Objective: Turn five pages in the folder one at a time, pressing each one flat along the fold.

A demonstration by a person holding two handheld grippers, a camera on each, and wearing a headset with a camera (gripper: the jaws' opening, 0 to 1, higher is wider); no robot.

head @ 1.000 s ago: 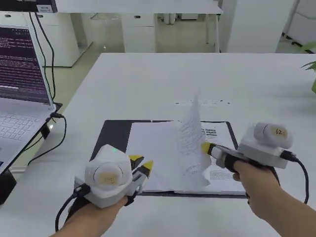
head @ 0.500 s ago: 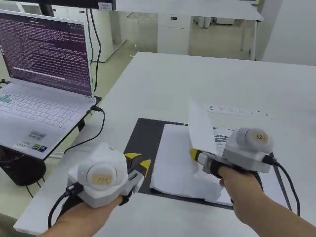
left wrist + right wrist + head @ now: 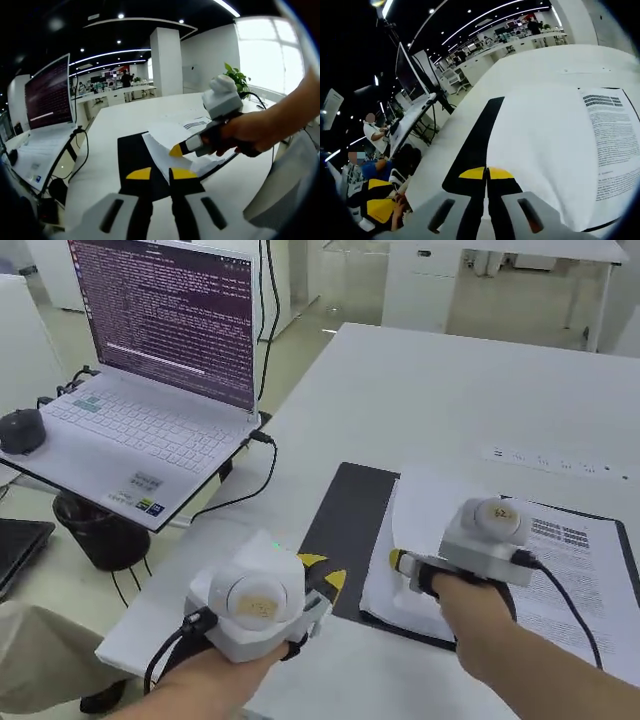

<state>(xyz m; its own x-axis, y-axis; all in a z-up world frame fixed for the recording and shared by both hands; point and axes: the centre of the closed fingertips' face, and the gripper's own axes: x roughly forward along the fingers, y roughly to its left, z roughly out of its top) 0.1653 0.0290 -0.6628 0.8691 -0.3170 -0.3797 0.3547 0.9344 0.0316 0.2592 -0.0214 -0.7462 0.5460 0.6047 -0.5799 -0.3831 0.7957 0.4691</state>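
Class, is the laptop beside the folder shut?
No, the laptop stands open left of the folder, its screen showing lines of text.

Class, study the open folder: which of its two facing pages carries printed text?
The page on the person's right, covered in lines of print. The other page, at the right gripper, is blank white.

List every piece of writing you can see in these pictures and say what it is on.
Nothing can be quoted.
laptop screen: lines of text, too small.
laptop stickers: too small.
printed page: paragraphs, too blurred.
Orange marks on top of right gripper and left gripper: too blurred.
held page: blank on this side.
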